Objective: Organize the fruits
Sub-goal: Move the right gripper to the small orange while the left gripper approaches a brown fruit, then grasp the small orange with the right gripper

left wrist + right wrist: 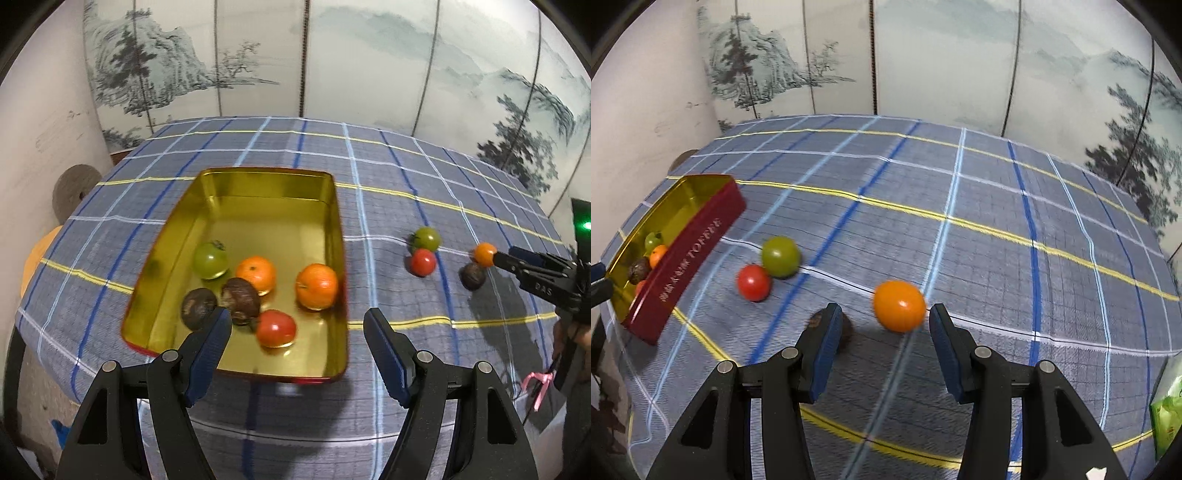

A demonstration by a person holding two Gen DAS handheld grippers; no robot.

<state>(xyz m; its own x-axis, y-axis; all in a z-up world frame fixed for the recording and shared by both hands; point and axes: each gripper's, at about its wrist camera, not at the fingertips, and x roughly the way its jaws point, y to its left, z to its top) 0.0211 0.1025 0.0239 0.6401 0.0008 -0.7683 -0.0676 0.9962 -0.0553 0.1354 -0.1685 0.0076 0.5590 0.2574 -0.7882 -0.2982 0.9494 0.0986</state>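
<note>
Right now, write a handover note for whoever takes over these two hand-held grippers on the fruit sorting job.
Left hand-held gripper: open, empty, over the near end of the gold tin.
Right hand-held gripper: open, holding nothing, at the loose orange fruit.
Done: six pieces lie in the tin, namely a green one, two orange, two dark brown and a red one.
Left: four pieces on the plaid cloth: the orange fruit, a green fruit, a red fruit, and a dark brown fruit, partly hidden behind the right gripper's finger.

Six fruits (pixel 256 273) in gold tin (pixel 236 184)
</note>
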